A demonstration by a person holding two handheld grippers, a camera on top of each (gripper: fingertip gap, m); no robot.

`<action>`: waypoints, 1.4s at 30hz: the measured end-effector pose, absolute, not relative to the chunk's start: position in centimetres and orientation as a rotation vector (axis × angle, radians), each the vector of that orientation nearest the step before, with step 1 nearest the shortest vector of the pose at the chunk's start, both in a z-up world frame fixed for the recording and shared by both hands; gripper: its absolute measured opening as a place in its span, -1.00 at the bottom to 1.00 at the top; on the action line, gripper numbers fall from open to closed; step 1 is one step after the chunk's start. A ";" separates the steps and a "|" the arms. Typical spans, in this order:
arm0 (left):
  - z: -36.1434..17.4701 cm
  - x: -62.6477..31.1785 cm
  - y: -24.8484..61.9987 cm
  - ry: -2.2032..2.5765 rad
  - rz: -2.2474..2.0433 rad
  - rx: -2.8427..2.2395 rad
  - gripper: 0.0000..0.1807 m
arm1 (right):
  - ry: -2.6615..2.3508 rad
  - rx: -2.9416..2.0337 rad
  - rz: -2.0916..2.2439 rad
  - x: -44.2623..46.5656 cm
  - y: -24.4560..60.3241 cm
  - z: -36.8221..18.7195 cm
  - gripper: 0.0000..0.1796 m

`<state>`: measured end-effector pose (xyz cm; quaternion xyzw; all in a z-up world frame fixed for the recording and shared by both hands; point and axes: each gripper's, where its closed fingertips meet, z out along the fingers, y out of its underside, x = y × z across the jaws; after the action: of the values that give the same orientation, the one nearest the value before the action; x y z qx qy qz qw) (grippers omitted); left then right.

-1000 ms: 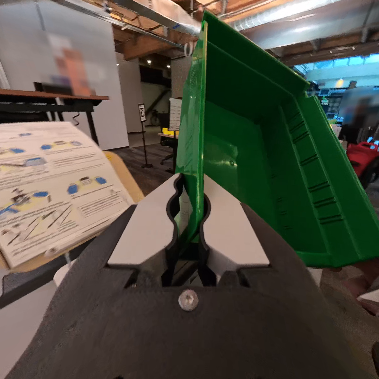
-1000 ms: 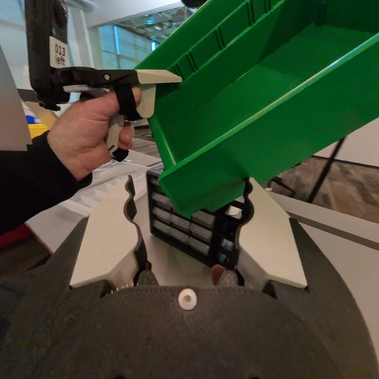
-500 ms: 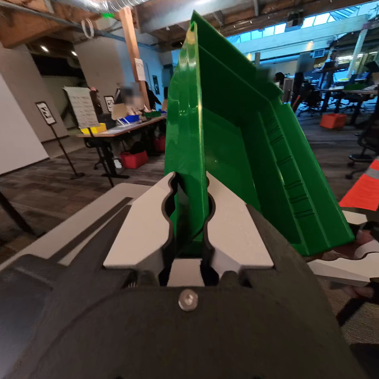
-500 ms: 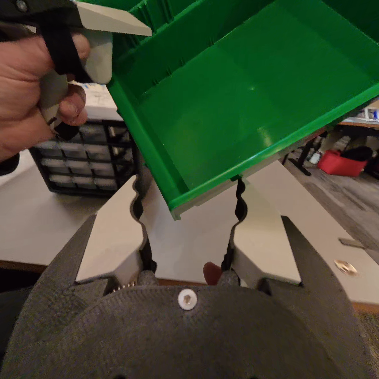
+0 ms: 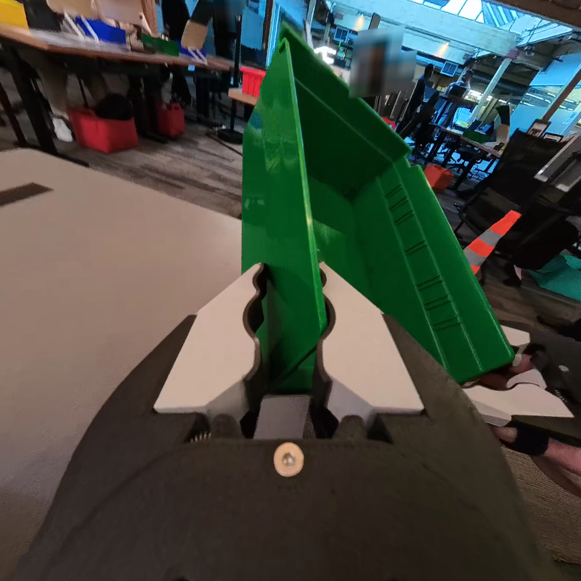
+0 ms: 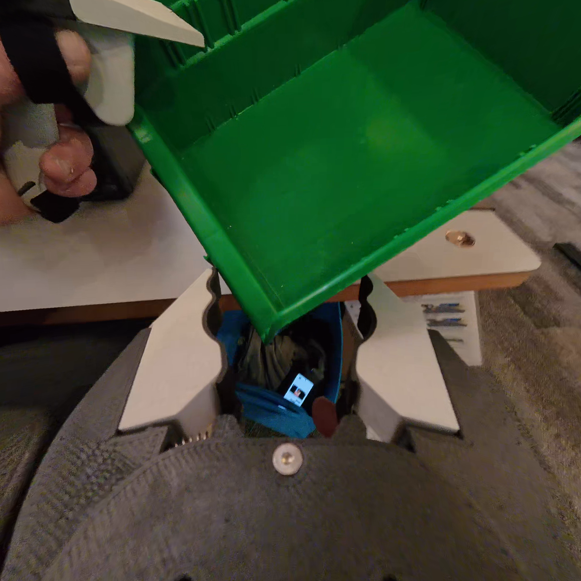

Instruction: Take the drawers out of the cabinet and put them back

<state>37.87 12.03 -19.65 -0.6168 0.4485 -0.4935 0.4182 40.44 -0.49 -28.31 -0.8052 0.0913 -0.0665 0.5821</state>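
A big empty green bin [image 5: 345,220] hangs tilted in the air. My left gripper [image 5: 290,273] is shut on its side wall. In the right wrist view the bin [image 6: 330,157] fills the top, and its lower corner dips between the spread fingers of my right gripper [image 6: 289,279], which is open. The pads do not press on it. The left gripper's fingers [image 6: 141,19] and the hand holding it show at the top left. A black box edge [image 6: 116,169] behind that hand may be the cabinet; its drawers are hidden.
The white table [image 5: 94,251] lies left; its wooden front edge [image 6: 440,283] runs under the bin. A blue bag [image 6: 273,412] with a lit phone and some papers [image 6: 446,320] lie on the carpet below. An orange cone [image 5: 487,242] and red crates [image 5: 100,129] stand farther off.
Both grippers have swung round with the bin, away from the cabinet and out past the table's front edge. The drawer cabinet has left the right wrist view. The left grip has held.
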 end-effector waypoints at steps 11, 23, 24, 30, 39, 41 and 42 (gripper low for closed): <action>-25.5 39.3 14.8 1.057 -1.295 -1.751 -0.55 | 0.260 -2.066 0.108 41.9 2.6 -33.9 0.03; -29.0 38.6 19.5 0.882 -1.326 -1.908 -0.48 | -0.046 -2.263 0.180 45.5 7.7 -33.6 -0.04; -29.4 38.5 19.7 0.872 -1.332 -1.921 -0.47 | -0.078 -2.285 0.179 46.0 8.2 -33.8 -0.06; -30.5 38.8 20.0 0.880 -1.400 -1.984 -0.29 | -0.079 -2.325 0.167 49.3 11.2 -34.8 -0.32; -30.1 38.9 19.6 0.893 -1.681 -1.938 -0.02 | 0.220 -2.294 -0.026 53.9 14.3 -35.4 -0.53; -30.0 38.3 19.4 0.926 -1.658 -1.934 -0.02 | 0.255 -2.255 -0.035 54.2 14.6 -34.3 -0.54; -29.8 37.9 18.9 0.962 -1.653 -1.925 -0.02 | 0.256 -2.247 -0.066 54.4 14.6 -33.8 -0.51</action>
<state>37.88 18.93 -29.80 -0.6934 0.3464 -0.5951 0.2124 54.36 14.58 -33.82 -0.8988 0.1023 -0.0264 0.4254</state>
